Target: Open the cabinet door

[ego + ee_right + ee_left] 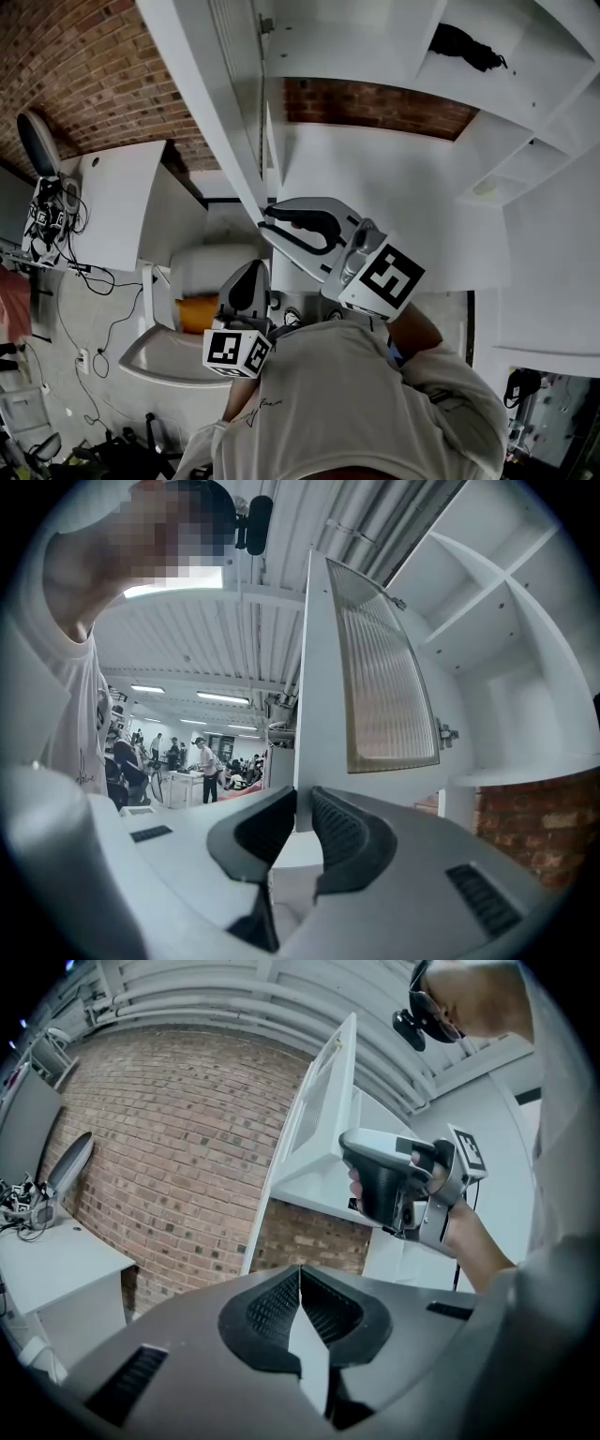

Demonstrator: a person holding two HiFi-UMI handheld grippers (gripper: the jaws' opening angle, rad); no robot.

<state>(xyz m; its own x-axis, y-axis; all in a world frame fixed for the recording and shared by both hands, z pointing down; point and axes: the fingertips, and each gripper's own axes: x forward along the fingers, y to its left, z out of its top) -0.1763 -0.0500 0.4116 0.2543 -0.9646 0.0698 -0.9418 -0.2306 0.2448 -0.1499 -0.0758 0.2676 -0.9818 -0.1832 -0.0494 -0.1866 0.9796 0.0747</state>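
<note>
- Head view: the door (217, 103) stands swung well out from the cabinet (356, 47), seen edge-on. The right tool (267, 217) is at its lower corner. The left tool (248, 272) hangs lower, near the person's body, apart from the door.
- Left gripper view: the left tool (300, 1274) has its jaws meeting at the tips, with nothing between them.
- Right gripper view: the right tool (302, 803) has its jaws a narrow gap apart, pads pressed on the bottom edge of the door (317, 667).
- Step: I judge the opening swing nearly finished. Next, follow the hinge's arc for any travel left. Then spread the jaws and draw straight back without dragging the door.
</note>
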